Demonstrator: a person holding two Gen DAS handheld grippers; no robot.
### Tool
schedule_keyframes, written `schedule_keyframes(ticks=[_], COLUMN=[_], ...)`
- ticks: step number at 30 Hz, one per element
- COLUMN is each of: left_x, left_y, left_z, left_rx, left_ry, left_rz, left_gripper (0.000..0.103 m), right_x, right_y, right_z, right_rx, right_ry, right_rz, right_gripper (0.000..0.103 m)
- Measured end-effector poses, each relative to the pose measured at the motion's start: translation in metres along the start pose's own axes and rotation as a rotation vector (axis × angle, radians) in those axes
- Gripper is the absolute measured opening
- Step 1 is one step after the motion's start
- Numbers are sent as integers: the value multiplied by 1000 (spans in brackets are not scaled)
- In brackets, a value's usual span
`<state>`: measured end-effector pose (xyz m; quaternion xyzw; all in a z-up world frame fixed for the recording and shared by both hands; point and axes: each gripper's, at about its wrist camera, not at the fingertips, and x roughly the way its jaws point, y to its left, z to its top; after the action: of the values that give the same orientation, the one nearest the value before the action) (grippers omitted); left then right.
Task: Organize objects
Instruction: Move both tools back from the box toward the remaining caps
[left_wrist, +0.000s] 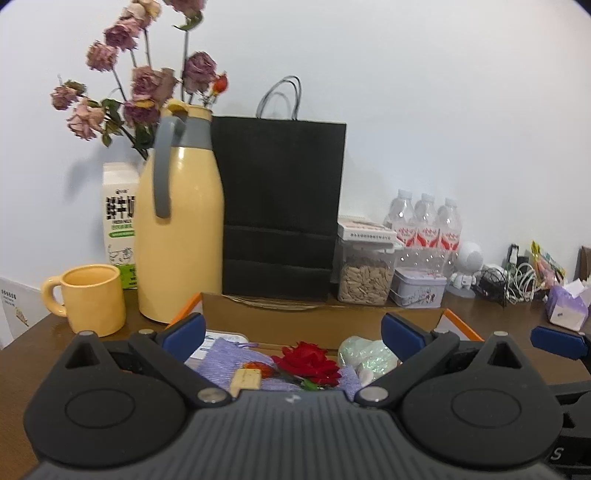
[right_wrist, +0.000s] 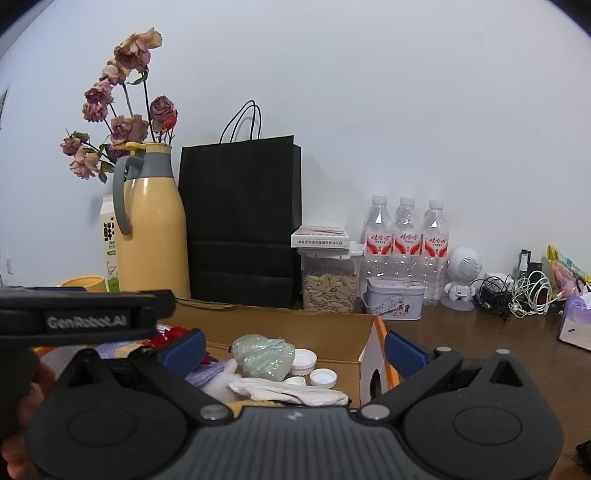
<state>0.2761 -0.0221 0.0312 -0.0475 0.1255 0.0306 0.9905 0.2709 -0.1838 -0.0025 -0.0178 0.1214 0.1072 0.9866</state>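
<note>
Above box (right_wrist: 280, 325) rim, both grippers spread

Both wrist cameras sit low over the open cardboard box (left_wrist: 317, 314), close to it, facing the white back wall. The left view looks from further left (its neighbour's body crosses the right view's left edge). Both share the black paper bag (right_wrist: 240, 221) and yellow jug (left_wrist: 181, 236).

matt paper bag (left_wrist: 282, 206) | glossy jug (left_wrist: 181, 236) | cardboard box (right_wrist: 295, 332) | wood table (right_wrist: 480, 350)

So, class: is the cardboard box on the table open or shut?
Open: the cardboard box shows its contents, the red rose and white bottle caps.
</note>
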Motion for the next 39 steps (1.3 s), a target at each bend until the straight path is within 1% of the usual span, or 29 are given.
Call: schedule_keyframes(ticks=[2, 7, 11, 17, 21, 25, 28, 32, 39], left_x=[-5, -16, -31, -54, -68, -77, -81, -85, -86], left_y=[3, 6, 10, 14, 19, 24, 29, 38, 51], left_z=[-1, -10, -16, -28, -32, -40, -48, -58, -73], left_rx=[-5, 5, 6, 1, -5, 16, 49, 65, 84], left_ry=[-6, 11, 13, 35, 64, 130, 192, 255, 361], left_rz=[5, 27, 30, 46, 49, 37, 34, 43, 58], left_gripper=[103, 103, 103, 103, 103, 103, 103, 103, 103], right_x=[-3, -13, -24, -44, -62, -76, -83, -90, -91], right_y=[-1, 3, 9, 13, 14, 14, 14, 15, 12], right_z=[-1, -4, -10, -22, -29, -36, -43, -49, -61], right_rx=[1, -16, -39, -46, -47, -49, -50, -52, -30], right_ry=[-6, -7, -5, 20, 36, 64, 98, 132, 197], right_rz=[-8, 0, 9, 13, 11, 6, 22, 40, 51], right_gripper=[103, 103, 103, 103, 103, 103, 103, 103, 103])
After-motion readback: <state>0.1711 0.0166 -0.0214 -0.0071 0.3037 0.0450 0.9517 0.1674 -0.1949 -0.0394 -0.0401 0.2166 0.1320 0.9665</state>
